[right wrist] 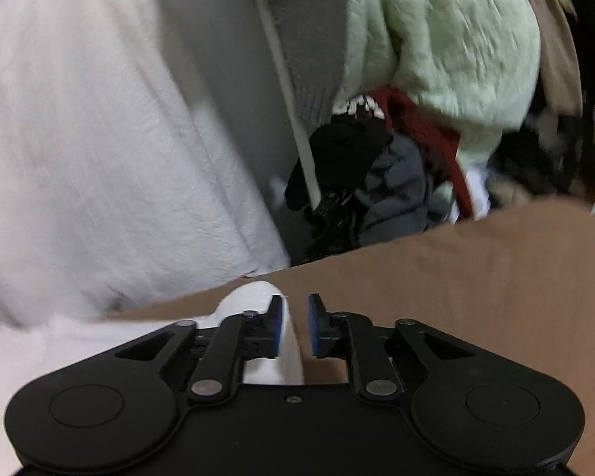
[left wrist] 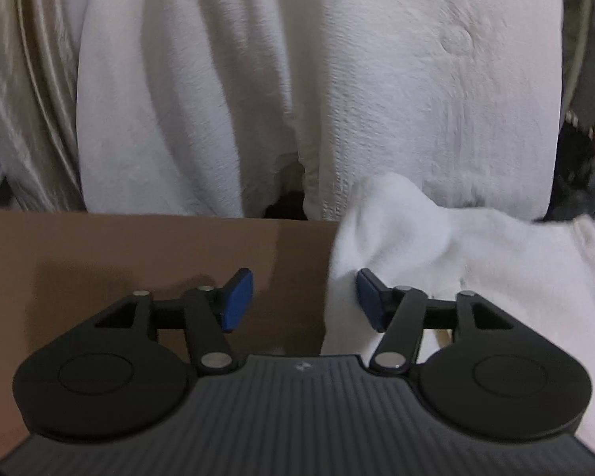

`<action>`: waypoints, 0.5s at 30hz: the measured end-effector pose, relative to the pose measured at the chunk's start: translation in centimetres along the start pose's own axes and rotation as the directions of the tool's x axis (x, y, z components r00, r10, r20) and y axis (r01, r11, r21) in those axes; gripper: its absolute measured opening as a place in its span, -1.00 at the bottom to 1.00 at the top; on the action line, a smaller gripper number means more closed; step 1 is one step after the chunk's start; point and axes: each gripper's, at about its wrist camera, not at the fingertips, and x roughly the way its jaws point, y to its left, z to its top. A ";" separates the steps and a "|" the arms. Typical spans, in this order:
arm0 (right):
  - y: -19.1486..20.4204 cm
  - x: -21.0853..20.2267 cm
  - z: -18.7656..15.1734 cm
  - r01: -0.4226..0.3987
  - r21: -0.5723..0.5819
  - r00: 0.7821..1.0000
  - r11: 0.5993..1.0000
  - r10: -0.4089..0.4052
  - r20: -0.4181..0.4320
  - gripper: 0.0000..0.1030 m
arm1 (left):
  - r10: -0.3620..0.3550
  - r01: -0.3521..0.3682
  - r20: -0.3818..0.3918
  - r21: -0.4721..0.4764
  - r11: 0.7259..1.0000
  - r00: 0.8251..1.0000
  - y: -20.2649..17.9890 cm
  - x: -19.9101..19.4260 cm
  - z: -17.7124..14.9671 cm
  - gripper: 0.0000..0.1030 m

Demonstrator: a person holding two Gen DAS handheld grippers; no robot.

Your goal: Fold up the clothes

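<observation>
A white garment lies bunched on the brown table at the right of the left wrist view. My left gripper is open, its right pad touching the garment's left edge, with nothing between the pads. In the right wrist view the same white garment lies at the table's left. My right gripper has its pads close together with a fold of the white cloth between them.
A white furry coat hangs behind the table's far edge, also in the right wrist view. A pile of clothes, pale green, red, grey and black, sits beyond the table at the right.
</observation>
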 end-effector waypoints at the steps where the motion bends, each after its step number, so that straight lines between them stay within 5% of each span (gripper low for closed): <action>1: -0.6 0.1 0.1 -0.038 0.047 0.999 0.998 0.039 -0.016 -0.27 | -0.059 0.058 -0.015 -0.042 0.997 0.998 0.9 0.3 0.3 0.15; 3: -1.7 0.3 -0.2 -0.115 0.140 0.991 0.983 0.123 -0.054 -0.06 | -0.212 0.202 -0.049 -0.151 0.968 0.976 2.4 1.2 0.3 0.15; 8: -2.6 2.2 -1.7 -0.231 0.258 0.938 0.938 0.285 -0.196 0.24 | -0.141 0.127 -0.059 -0.190 0.974 0.988 2.7 3.0 0.2 0.20; 15: 0.1 3.2 -1.0 -0.196 0.060 0.945 0.979 0.205 -0.256 0.36 | -0.097 0.089 -0.103 -0.076 0.993 0.990 0.3 4.3 0.9 0.21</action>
